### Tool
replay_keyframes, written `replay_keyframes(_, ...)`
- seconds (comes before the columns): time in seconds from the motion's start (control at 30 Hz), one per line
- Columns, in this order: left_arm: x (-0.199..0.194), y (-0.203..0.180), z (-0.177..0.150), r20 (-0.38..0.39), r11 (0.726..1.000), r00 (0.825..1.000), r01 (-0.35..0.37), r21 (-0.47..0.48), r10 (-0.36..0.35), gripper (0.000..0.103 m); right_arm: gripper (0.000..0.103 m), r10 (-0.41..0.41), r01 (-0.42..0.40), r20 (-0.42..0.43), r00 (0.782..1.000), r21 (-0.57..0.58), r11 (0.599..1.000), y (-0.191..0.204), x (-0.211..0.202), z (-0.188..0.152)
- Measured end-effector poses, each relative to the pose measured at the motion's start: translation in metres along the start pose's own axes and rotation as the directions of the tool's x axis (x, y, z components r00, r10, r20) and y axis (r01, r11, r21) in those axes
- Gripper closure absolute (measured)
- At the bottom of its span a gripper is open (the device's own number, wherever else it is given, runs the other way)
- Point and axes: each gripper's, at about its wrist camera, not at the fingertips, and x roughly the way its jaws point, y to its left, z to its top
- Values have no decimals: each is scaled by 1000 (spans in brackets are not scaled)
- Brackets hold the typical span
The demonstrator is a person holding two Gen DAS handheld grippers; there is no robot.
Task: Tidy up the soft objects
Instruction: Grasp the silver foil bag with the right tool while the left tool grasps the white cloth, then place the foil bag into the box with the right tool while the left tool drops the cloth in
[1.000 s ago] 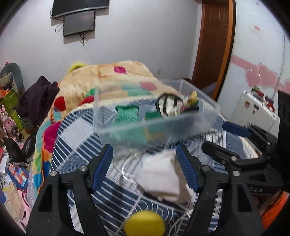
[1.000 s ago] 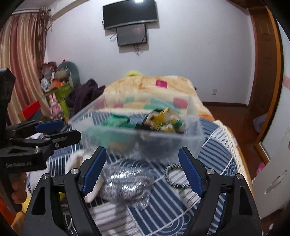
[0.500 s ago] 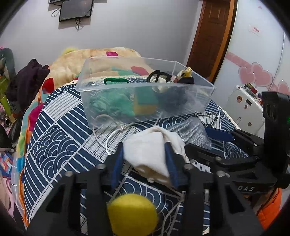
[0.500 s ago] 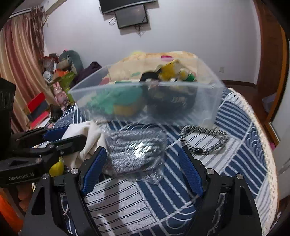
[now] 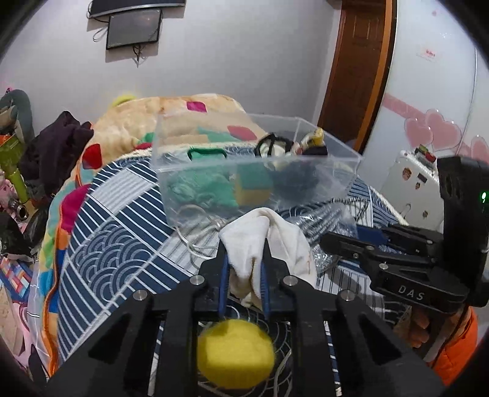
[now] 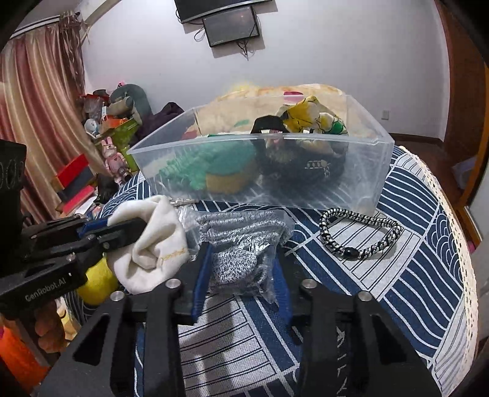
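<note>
The left hand-held gripper (image 5: pixel 243 274) is closed on the white cloth (image 5: pixel 269 244), lifted just before the clear bin (image 5: pixel 351 158). The right hand-held gripper (image 6: pixel 241 274) pinches the bagged grey knit (image 6: pixel 241 241) on the bed; the film looks slippery, so the thick middle seems safest.

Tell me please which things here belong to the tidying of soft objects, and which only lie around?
Part of the job:
- white cloth, held in the left gripper
- bagged grey knit item, held in the right gripper
- clear bin, already holding soft items
- yellow ball
- braided bracelet

Only lying about:
- wall screen
- dark clothes pile
- curtain
</note>
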Motion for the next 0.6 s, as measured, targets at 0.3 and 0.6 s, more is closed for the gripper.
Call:
replay_keyframes(0.3,-34,6,28,117,1000,993,-29,3,28,86,79,-26,28,90,996,-22,999,5,-26,13)
replay_keyframes(0.6,-48,9,66,218,998,974,-53,-18,56,86,79,-53,62,217,975,-36,997,9,-54,41)
